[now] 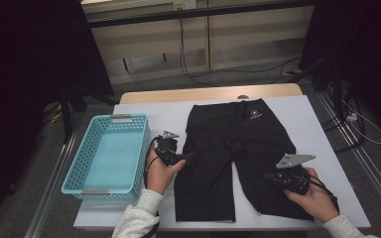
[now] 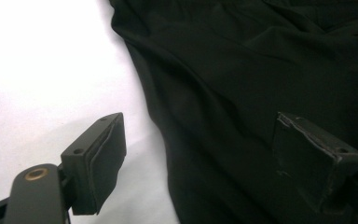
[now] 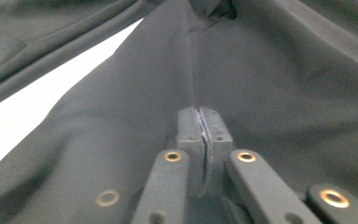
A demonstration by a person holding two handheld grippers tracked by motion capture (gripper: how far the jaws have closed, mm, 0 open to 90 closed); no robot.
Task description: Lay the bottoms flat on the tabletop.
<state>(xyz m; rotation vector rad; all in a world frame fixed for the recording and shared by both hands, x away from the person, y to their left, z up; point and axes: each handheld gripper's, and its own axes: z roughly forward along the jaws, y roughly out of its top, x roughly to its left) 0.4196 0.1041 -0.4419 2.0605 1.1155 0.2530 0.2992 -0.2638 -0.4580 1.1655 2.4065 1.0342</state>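
A pair of black shorts (image 1: 228,144) lies flat on the white table cover (image 1: 307,114), waistband at the far side and legs toward me. My left gripper (image 1: 188,156) rests at the left edge of the left leg with its jaws wide open. In the left gripper view one jaw stands over the white cover and the other over the shorts (image 2: 261,70), and nothing is between the pads of that gripper (image 2: 196,121). My right gripper (image 1: 269,176) lies low over the right leg, pointing left. Its jaws (image 3: 200,112) are shut together above the shorts (image 3: 284,70); I cannot tell whether cloth is pinched.
A light blue plastic basket (image 1: 114,119) stands on the table's left part, close beside my left hand. A wooden table edge (image 1: 208,93) shows beyond the white cover. Cables run over the floor at the back and to the right.
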